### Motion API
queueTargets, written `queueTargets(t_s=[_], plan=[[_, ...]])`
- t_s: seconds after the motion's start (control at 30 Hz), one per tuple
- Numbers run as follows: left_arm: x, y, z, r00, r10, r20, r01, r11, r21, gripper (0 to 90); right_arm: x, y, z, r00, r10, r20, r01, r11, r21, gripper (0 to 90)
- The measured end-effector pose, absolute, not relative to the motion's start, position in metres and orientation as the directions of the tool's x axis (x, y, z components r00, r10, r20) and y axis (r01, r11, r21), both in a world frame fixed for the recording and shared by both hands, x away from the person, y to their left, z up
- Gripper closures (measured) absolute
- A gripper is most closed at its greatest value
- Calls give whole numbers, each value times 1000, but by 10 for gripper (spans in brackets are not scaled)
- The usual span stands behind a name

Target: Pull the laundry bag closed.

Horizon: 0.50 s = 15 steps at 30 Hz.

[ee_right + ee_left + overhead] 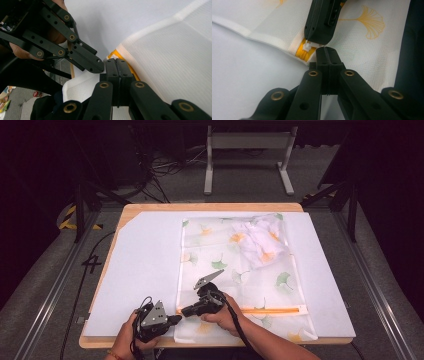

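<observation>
Standing near the surface [145, 250], I saw a white mesh bag [240, 270] printed with green and yellow leaves lying flat on a white sheet, a crumpled cloth [262, 240] tucked in its far end. Both claws met at the bag's near left corner, where the orange zipper [305, 51] ended. The left claw [172, 319] was closed, its tips pinching the bag's fabric just beside the zipper. The right claw [186, 310] was closed too, its tips at the white slider [307, 46]; whether it actually gripped the slider I couldn't tell.
</observation>
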<state>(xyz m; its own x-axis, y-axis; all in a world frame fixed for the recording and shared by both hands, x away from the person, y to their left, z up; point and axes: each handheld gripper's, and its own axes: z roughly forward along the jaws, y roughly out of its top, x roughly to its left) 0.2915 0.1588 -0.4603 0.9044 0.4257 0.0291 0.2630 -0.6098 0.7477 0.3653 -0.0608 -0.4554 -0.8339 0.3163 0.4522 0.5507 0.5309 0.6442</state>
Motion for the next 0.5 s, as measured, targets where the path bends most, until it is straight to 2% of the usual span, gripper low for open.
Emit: queueTargets(t_s=[0.33, 0.5], plan=[[292, 159, -461, 905, 425, 23, 266, -606, 750, 900, 367, -66, -453, -833, 305, 462, 551, 540, 637, 900], [292, 160, -461, 907, 422, 21, 263, -603, 753, 900, 369, -66, -456, -811, 315, 493, 583, 505, 636, 900]])
